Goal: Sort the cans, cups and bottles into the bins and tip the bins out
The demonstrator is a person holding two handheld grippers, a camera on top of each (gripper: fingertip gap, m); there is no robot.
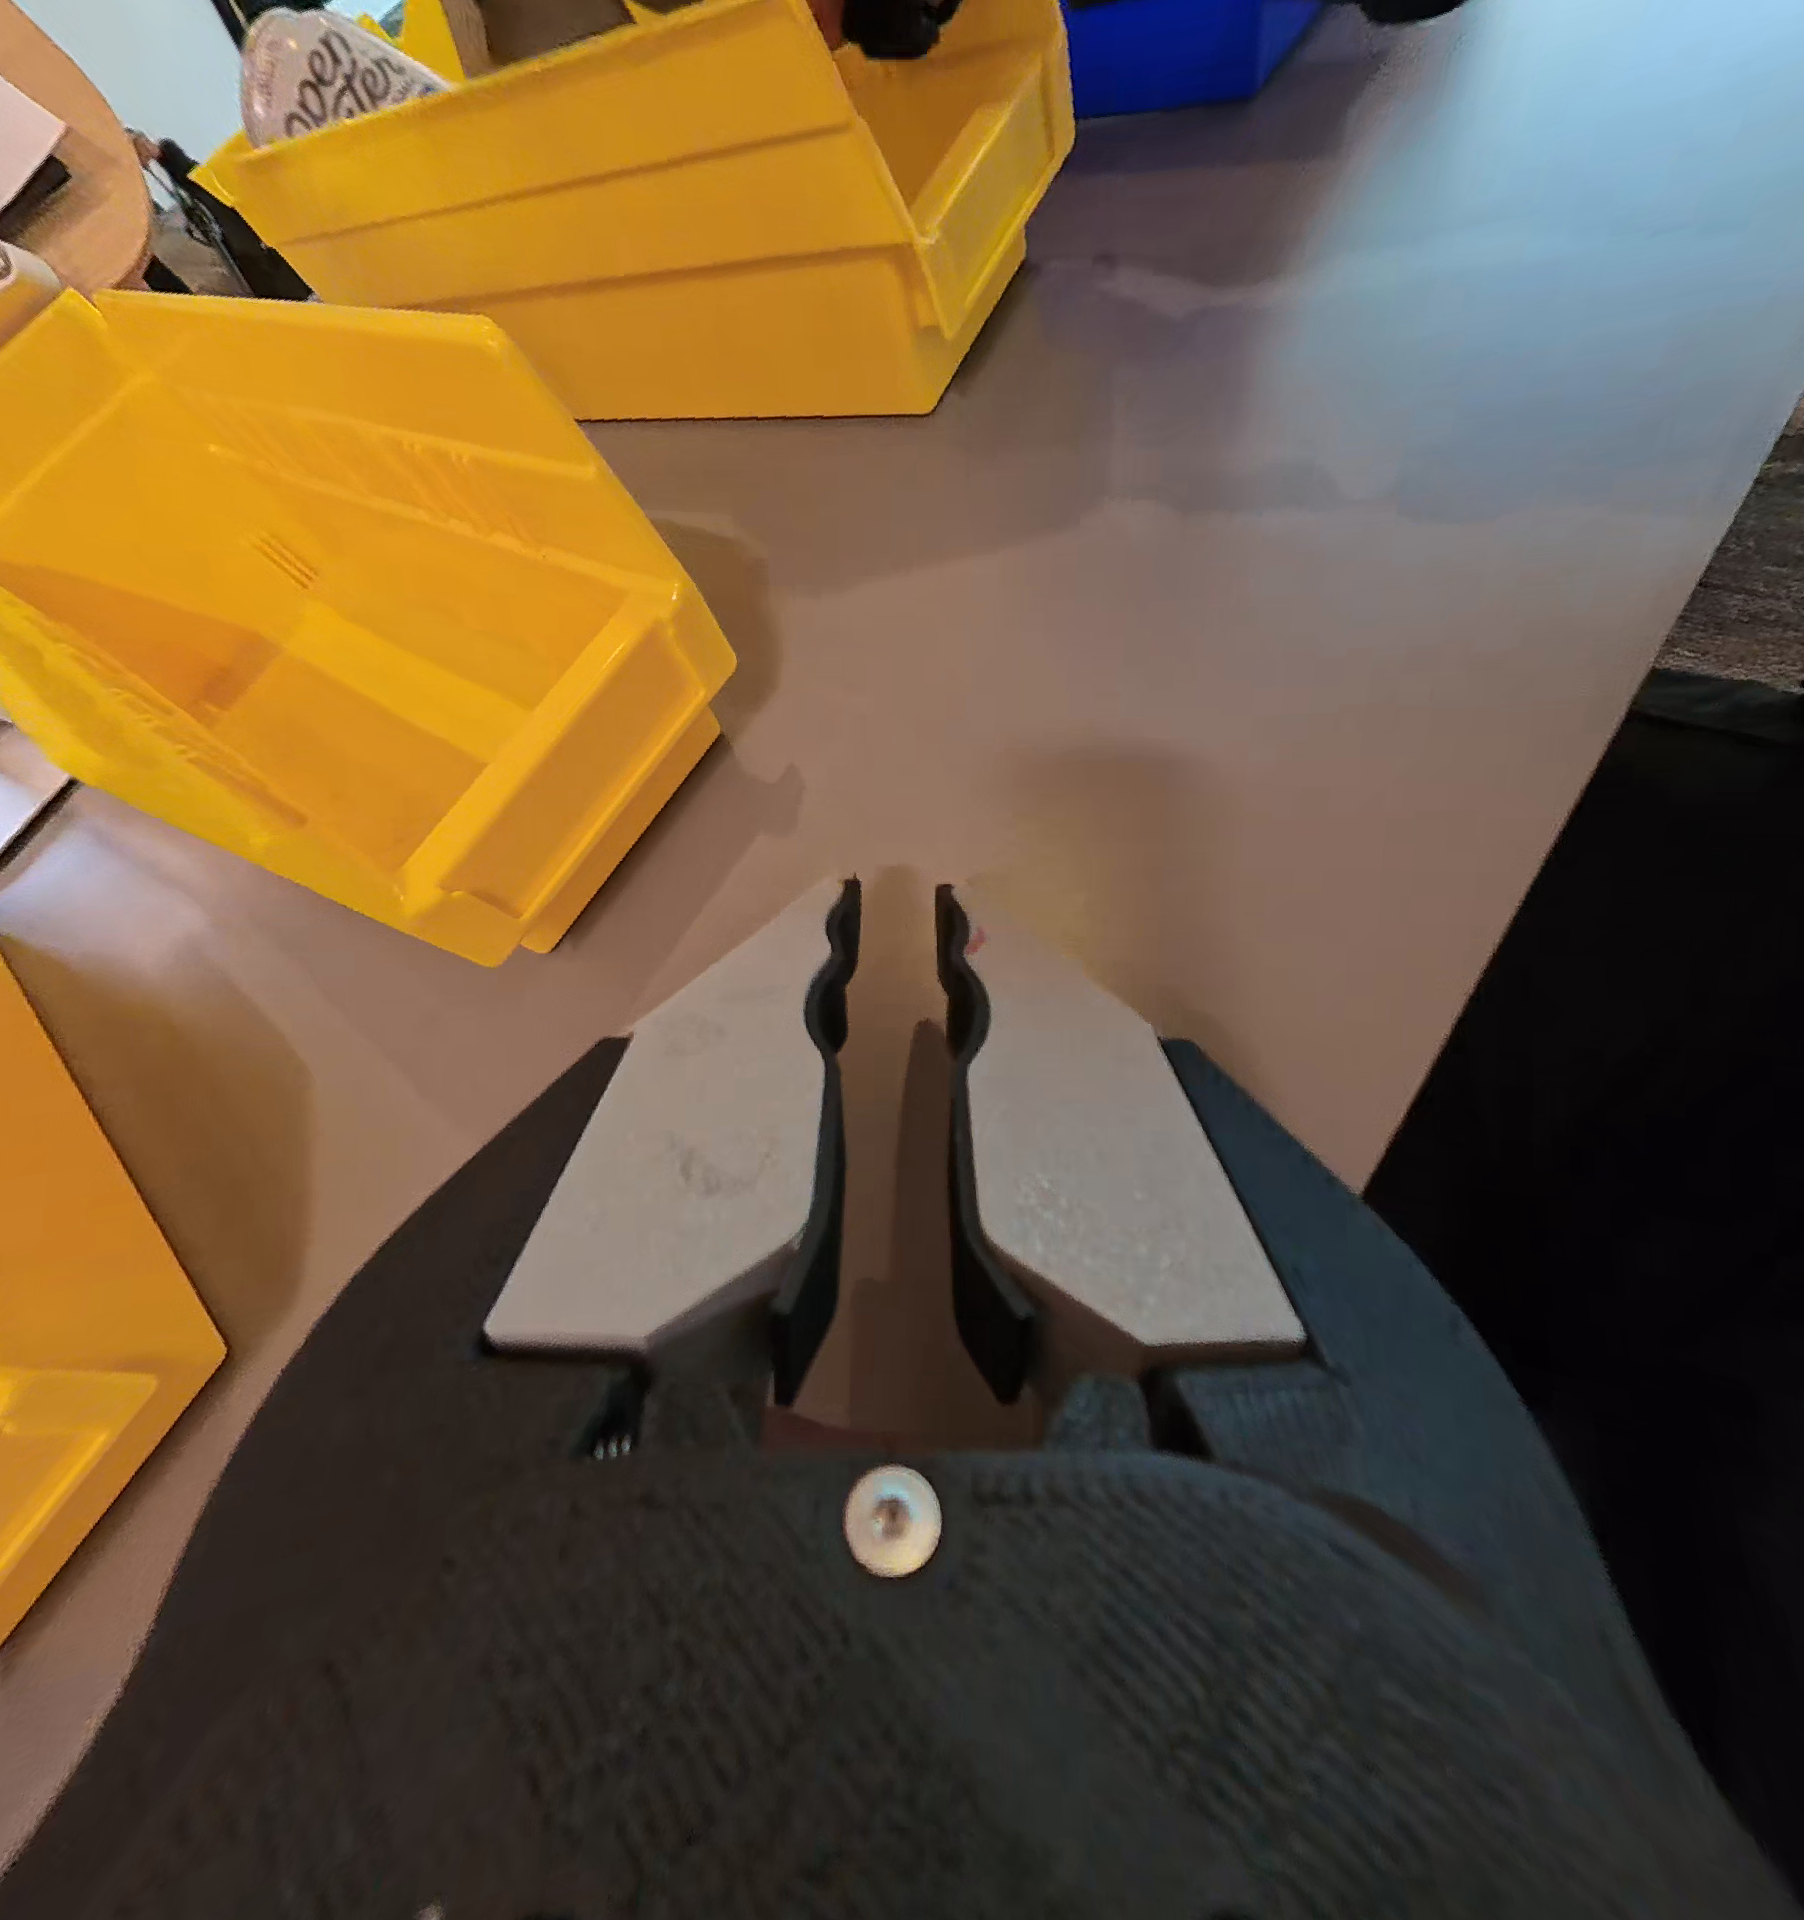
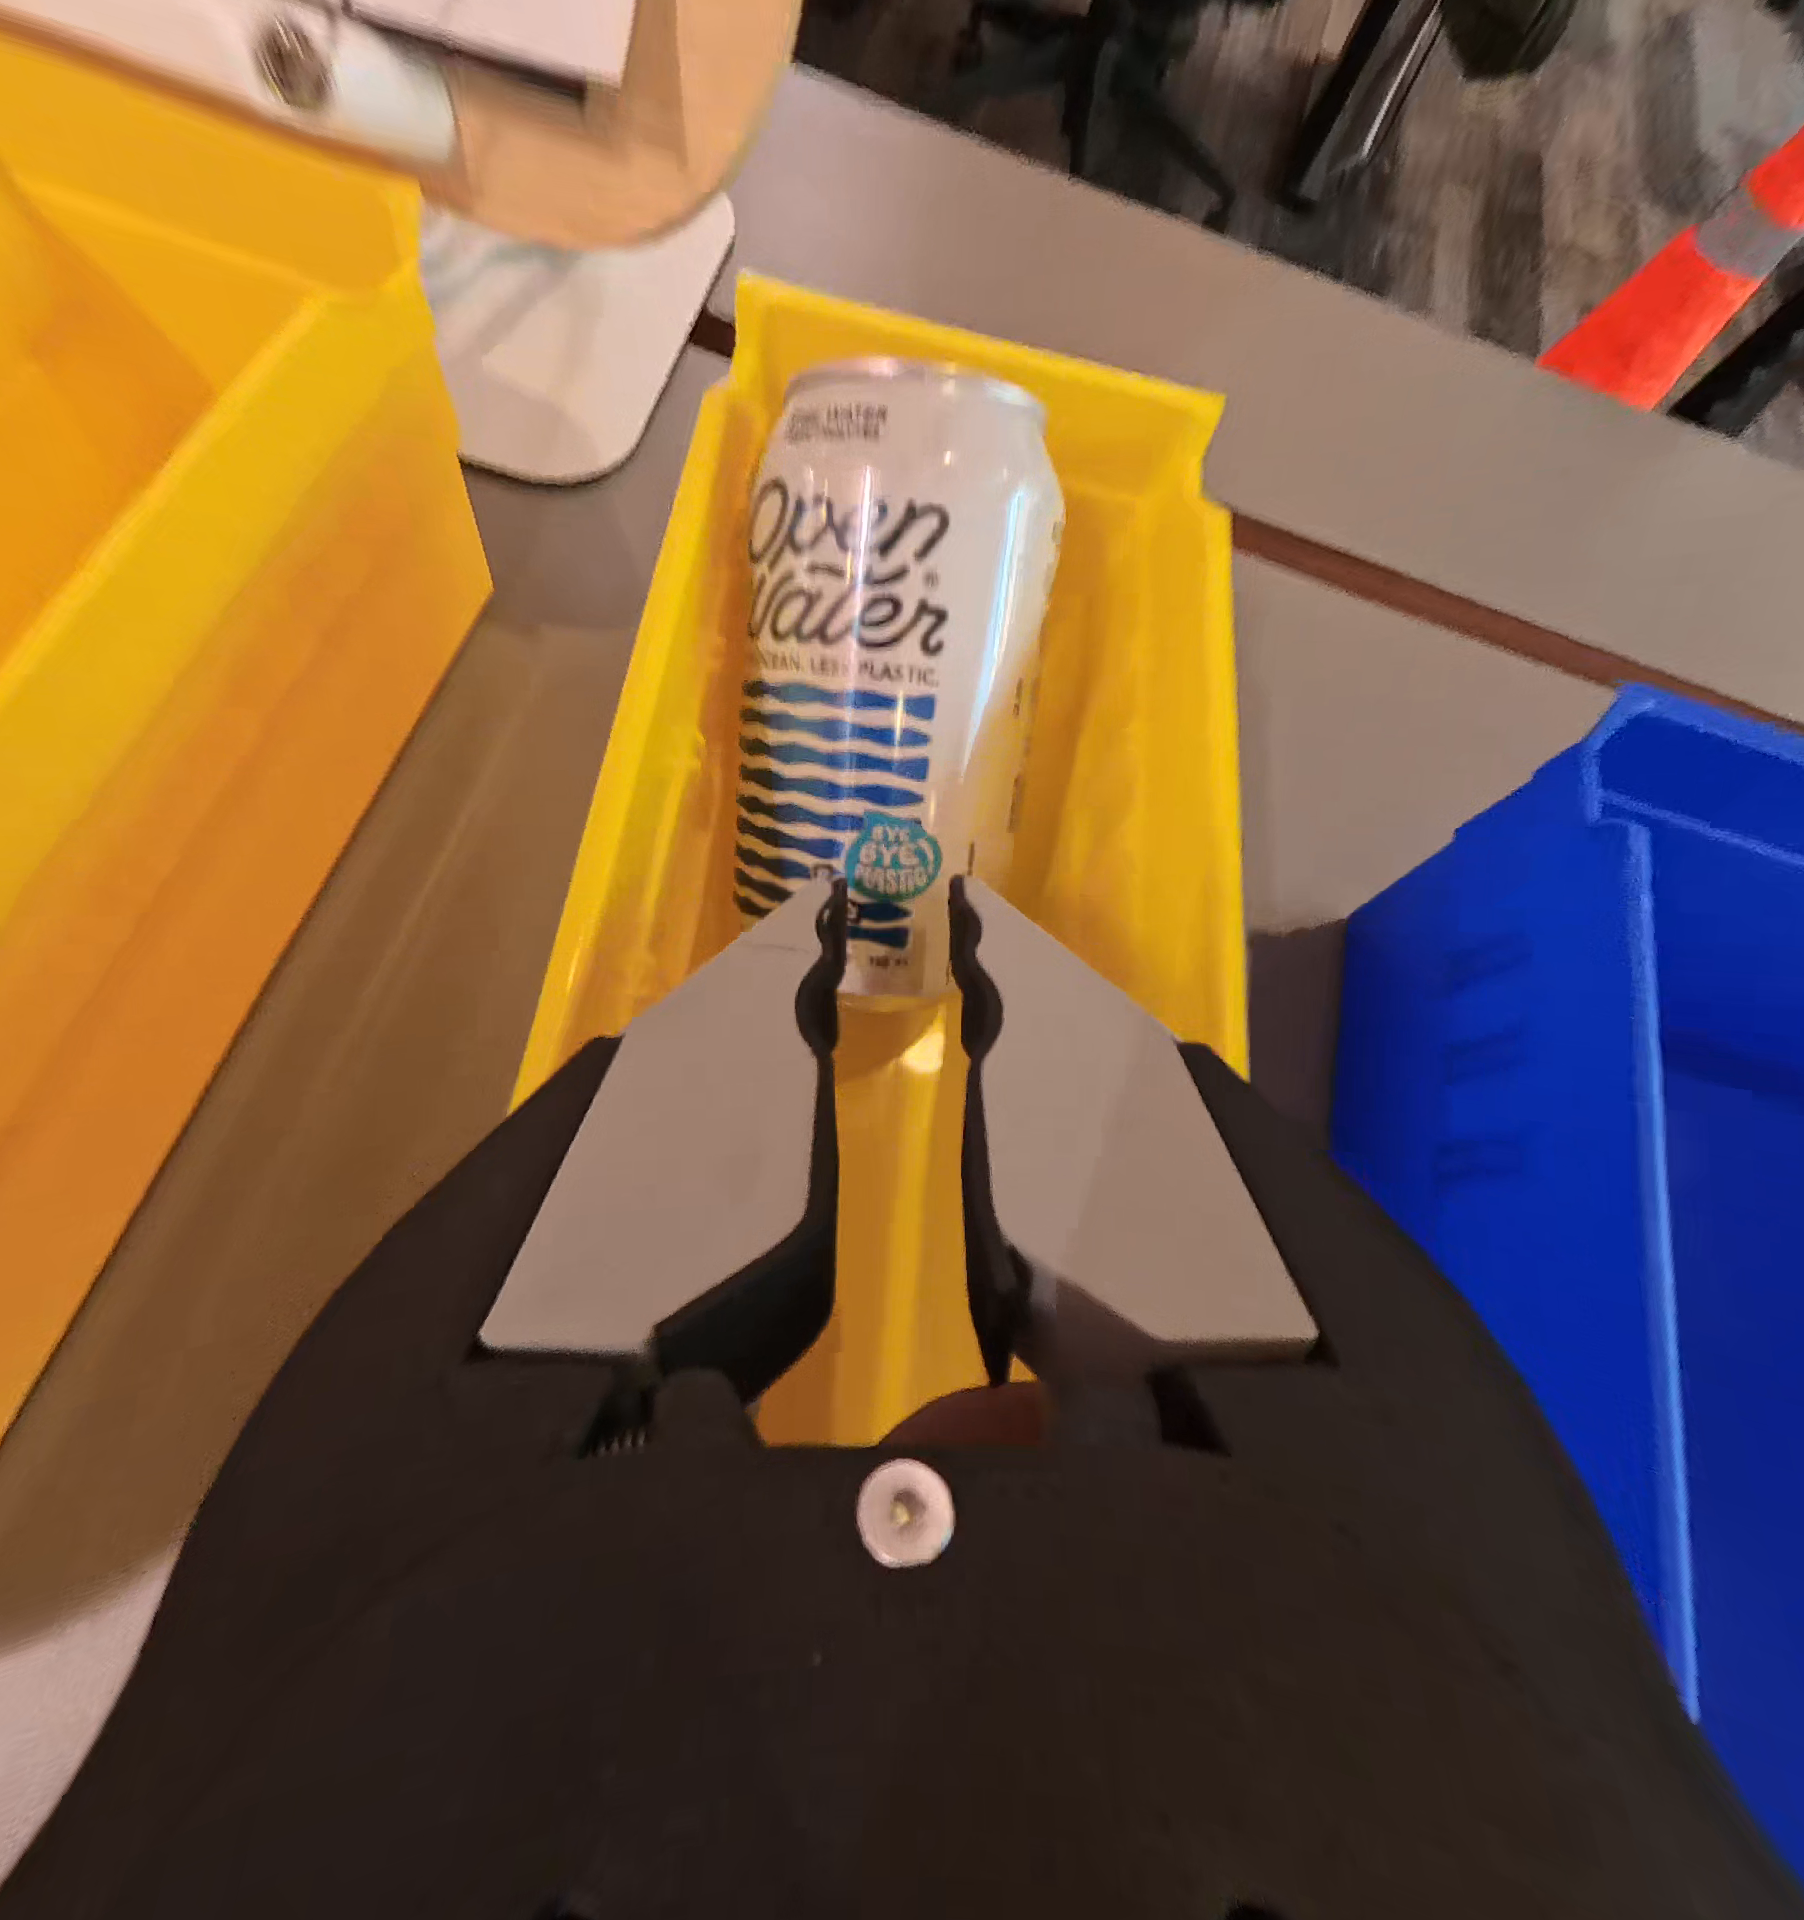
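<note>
**Two tools, four bins and one can**

The left tool (image 1: 898, 888) is right up close, black with grey fingers. There is a small gap between its tips and nothing in it. It hangs over a bare part of the grey tabletop (image 1: 1241, 520).

To its left an empty yellow bin (image 1: 337, 613) sits at a slant with its open front facing the tool. Behind that one is a bigger yellow bin (image 1: 617, 229), and the top of a can pokes up over its far rim. A corner of one more yellow bin (image 1: 36, 1299) shows at the left edge. A bit of a blue bin (image 1: 1178, 52) is far back. A dark shape fills the right side, off the tabletop.

The right tool (image 2: 893, 899) is slightly open too and holds nothing. It points down into a narrow yellow bin (image 2: 1137, 727). The white and blue can (image 2: 877, 644) is inside this bin, just past the tool's tips. I cannot tell if the tips touch the can.

Nothing stands between the tool and the can. The bin's yellow walls are close on both sides. A blue bin (image 2: 1625, 1143) is just to the right, and a big yellow bin (image 2: 181, 623) is to the left. A white stand (image 2: 586, 343) is behind them on the tabletop. This view is a little blurry.
</note>
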